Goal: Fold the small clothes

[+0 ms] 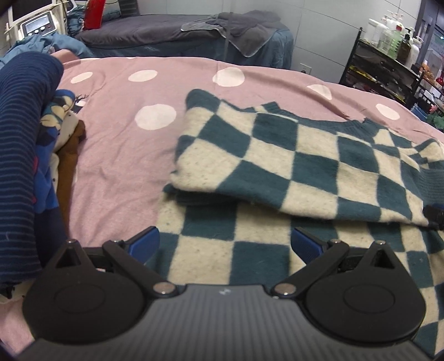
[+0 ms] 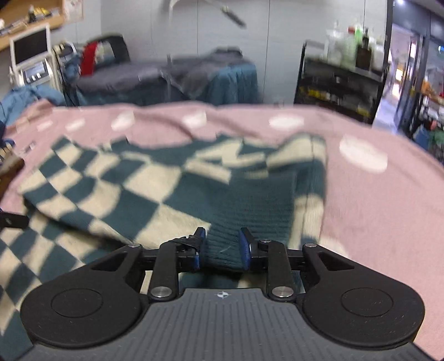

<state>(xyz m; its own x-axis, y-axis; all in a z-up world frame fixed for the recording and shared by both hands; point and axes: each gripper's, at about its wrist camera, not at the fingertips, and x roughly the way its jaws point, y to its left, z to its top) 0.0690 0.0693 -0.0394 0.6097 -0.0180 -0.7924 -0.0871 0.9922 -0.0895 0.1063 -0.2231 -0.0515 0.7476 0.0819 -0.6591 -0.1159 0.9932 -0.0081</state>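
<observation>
A teal-and-cream checked sweater [image 1: 291, 155] lies on the pink dotted bedspread [image 1: 116, 155], its upper part folded over the lower. My left gripper [image 1: 226, 236] hovers wide open over the sweater's near left part, with nothing between its fingers. In the right wrist view the same sweater [image 2: 133, 200] is blurred. Its teal ribbed cuff [image 2: 222, 250] runs between the blue pads of my right gripper [image 2: 222, 233]. The jaws stand partly apart, beside the cuff's edges and not squeezing it.
A pile of other clothes [image 1: 25, 144], striped navy on top, sits at the bedspread's left edge. Behind stand a dark-covered bed [image 1: 166, 30], a black shelf rack with bottles [image 1: 388, 55] and a machine with a screen [image 1: 36, 26].
</observation>
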